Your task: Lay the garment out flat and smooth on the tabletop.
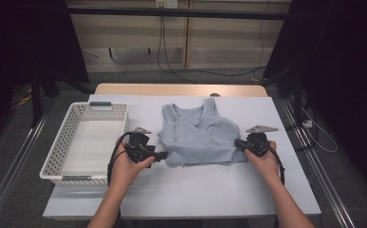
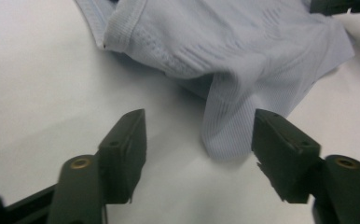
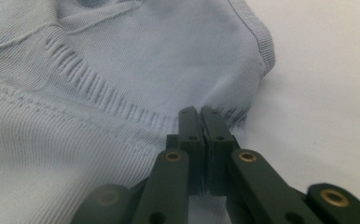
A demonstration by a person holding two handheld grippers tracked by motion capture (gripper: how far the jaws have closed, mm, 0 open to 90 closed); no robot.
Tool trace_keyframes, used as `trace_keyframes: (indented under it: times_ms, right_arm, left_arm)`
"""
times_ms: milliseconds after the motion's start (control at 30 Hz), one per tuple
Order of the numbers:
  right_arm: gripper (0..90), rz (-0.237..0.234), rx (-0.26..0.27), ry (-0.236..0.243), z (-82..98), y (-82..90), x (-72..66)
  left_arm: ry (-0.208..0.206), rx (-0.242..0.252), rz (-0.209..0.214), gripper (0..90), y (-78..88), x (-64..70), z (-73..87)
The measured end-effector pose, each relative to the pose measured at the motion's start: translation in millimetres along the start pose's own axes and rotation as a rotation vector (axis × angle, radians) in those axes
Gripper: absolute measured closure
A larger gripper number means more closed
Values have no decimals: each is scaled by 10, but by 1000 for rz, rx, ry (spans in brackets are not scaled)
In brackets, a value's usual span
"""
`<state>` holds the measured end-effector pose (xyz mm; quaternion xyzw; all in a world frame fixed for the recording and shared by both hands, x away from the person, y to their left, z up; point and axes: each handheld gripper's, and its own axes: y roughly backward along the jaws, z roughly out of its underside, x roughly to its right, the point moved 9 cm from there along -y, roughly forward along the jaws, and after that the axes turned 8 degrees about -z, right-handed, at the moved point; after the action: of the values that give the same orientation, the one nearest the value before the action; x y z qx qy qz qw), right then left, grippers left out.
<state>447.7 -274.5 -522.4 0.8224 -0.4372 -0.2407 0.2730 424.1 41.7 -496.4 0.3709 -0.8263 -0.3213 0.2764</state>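
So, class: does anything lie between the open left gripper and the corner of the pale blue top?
Nothing visible. The left gripper is open, and the top has a corner lying between its jaws on bare table.

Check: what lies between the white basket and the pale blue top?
In the high view, the left gripper and its hand lie between basket and top.

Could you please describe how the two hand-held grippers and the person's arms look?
Both are black. The left hand-held gripper and right hand-held gripper each carry a grey three-cornered plate on top and trail a black cable. Up close, the jaws are flat blocky pads on linked bars with brass-coloured rivets. The forearms are bare, no sleeves showing.
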Motion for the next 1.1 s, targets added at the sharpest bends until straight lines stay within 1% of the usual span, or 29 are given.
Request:
trace_keyframes:
  times_ms: [67, 100, 233, 333, 400, 433, 467, 500, 533, 567, 600, 633, 767, 800, 867, 900, 933, 1000, 1067, 1100]
  right_arm:
    - [888, -1, 1, 0, 3, 0, 4]
    - [887, -1, 2, 1, 4, 0, 3]
    - [882, -2, 6, -5, 10, -1, -3]
    - [880, -5, 8, -12, 13, -1, 1]
    - [878, -5, 8, -11, 14, -2, 0]
    - [878, -4, 8, -9, 14, -3, -2]
    - [878, -2, 7, -3, 15, -4, -3]
    - [878, 0, 5, -2, 17, -5, -8]
    - [877, 1, 3, 1, 18, -6, -9]
    - [877, 2, 4, 2, 18, -7, -12]
    - [877, 3, 3, 3, 19, -7, -12]
    - [876, 3, 5, 3, 19, -8, -12]
    - [875, 1, 8, 2, 20, -10, -10]
    - [874, 0, 9, 0, 21, -10, -10]
    - [873, -2, 15, -5, 24, -11, -8]
    - [873, -4, 17, -9, 27, -10, -7]
    - [872, -4, 20, -10, 27, -11, -6]
    - [871, -4, 21, -11, 28, -12, -6]
    - [871, -2, 20, -11, 28, -12, -7]
    - [871, -1, 20, -10, 28, -12, -9]
  left_arm:
    - [5, -6, 11, 306, -13, 16, 33]
    - [-1, -2, 8, 290, -28, 25, 45]
    - [-46, 3, -13, 216, -64, 48, 69]
    - [-121, 9, -49, 159, -108, 83, 82]
    - [-173, 12, -64, 115, -139, 104, 92]
    - [-203, 12, -80, 94, -152, 96, 96]
    - [-216, 10, -86, 89, -167, 96, 104]
    - [-220, 5, -84, 91, -178, 100, 115]
    - [-213, 3, -79, 95, -192, 104, 125]
    - [-208, 15, -90, 101, -209, 102, 124]
    - [-222, 2, -93, 117, -221, 87, 144]
    - [-226, 6, -102, 149, -231, 79, 147]
    - [-266, 8, -121, 201, -274, 61, 172]
    - [-275, 21, -122, 213, -287, 59, 174]
    - [-288, 24, -130, 234, -285, 61, 177]
    - [-295, 34, -137, 250, -286, 67, 174]
    - [-294, 32, -132, 268, -283, 73, 176]
    - [-291, 38, -137, 306, -285, 82, 169]
    - [-302, 31, -119, 369, -275, 114, 174]
    - [-304, 38, -114, 413, -276, 136, 174]
